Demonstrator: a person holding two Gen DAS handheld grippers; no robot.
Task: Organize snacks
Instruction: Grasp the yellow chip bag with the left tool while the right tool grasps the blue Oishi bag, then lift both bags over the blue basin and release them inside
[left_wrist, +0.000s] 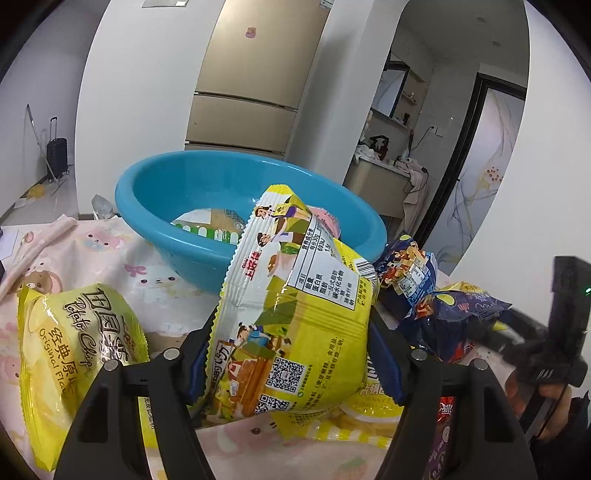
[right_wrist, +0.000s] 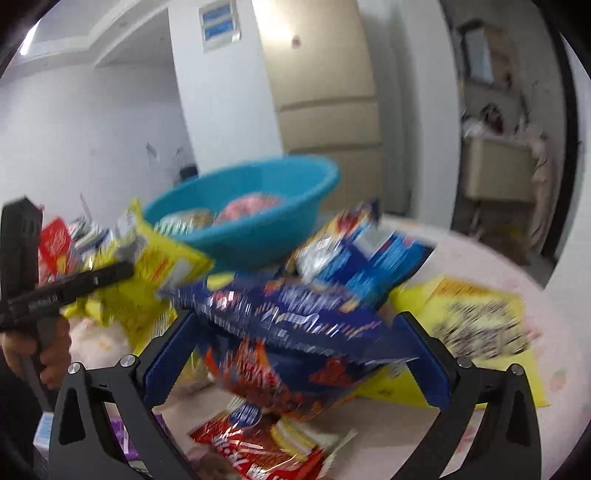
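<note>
My left gripper is shut on a yellow snack bag, its blue pads pressing both sides, and holds the bag upright in front of the blue plastic basin. Inside the basin lie a green-and-white packet and a pink one. In the blurred right wrist view, my right gripper is open around a dark blue snack bag that lies on the pile. The bag is smeared like the background, so it is not gripped. The basin stands behind it.
A yellow potato chip bag lies at the left on the pink cartoon tablecloth. Two more dark blue bags sit right of the basin. A red packet, a yellow packet and a blue-and-white bag surround my right gripper.
</note>
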